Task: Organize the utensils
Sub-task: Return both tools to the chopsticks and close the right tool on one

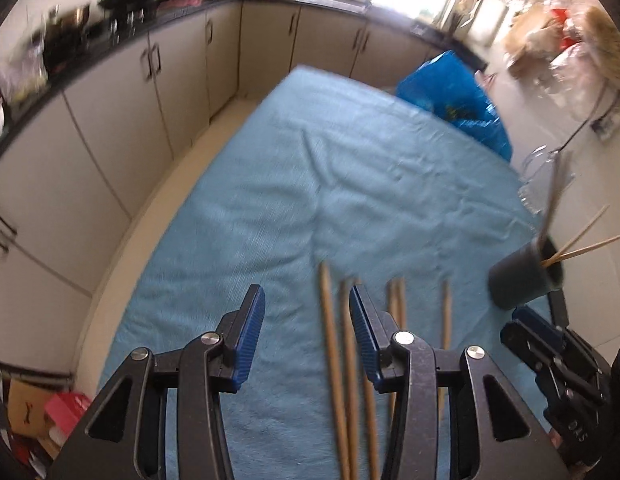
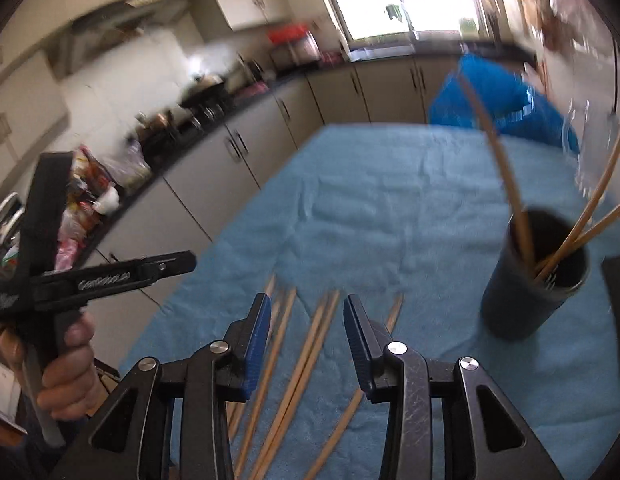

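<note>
While loose wooden chopsticks lie side by side on the near part of the blue-clothed counter, both the left gripper and the right gripper hang above them, jaws partly apart and empty. To the right stands a dark cup with several chopsticks in it.

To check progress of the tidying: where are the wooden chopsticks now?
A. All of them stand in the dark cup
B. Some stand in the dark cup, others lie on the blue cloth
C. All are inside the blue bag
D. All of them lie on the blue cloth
B: several chopsticks lean in the cup, while others lie on the cloth.
</note>
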Available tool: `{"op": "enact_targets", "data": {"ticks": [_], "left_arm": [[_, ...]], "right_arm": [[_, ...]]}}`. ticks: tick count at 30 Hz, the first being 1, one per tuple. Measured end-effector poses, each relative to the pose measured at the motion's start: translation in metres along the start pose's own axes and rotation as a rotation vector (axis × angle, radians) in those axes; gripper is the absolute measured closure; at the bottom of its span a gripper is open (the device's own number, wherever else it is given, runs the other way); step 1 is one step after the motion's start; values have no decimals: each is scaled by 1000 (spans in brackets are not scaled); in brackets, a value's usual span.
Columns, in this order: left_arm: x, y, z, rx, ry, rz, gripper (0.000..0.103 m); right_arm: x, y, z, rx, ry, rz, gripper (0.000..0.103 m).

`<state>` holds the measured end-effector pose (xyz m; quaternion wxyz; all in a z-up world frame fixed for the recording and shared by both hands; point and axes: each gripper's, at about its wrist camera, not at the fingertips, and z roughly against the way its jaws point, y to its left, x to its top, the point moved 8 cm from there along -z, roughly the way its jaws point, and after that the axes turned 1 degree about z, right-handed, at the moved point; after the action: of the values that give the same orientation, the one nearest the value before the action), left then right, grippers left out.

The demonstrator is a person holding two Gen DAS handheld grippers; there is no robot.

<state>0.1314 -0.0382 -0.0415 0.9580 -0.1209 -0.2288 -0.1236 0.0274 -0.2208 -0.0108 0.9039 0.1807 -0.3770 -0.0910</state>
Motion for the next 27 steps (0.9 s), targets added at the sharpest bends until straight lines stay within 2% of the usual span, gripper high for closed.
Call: {"op": "enact_targets", "data": {"ticks": [4, 6, 9, 10, 15, 27], "left_arm": [[-8, 14, -23, 23, 59, 39, 61], [-9, 17, -28, 29, 72, 48, 61], [-12, 20, -32, 26, 79, 48, 61], [-13, 20, -32, 26, 81, 46, 61], [-13, 25, -37, 22, 93, 51, 61], [-11, 26, -48, 24, 116, 59, 61]], "right_arm": [[-3, -8, -38, -26, 121, -41, 64], [-3, -13, -58, -38, 179, -70, 79], [-8, -24, -85, -62, 252, -121, 92], [-10, -25, -92, -65, 271, -126, 93], [-13, -29, -111, -72, 302, -154, 93], [-14, -28, -139, -144, 348, -108, 93]]}}
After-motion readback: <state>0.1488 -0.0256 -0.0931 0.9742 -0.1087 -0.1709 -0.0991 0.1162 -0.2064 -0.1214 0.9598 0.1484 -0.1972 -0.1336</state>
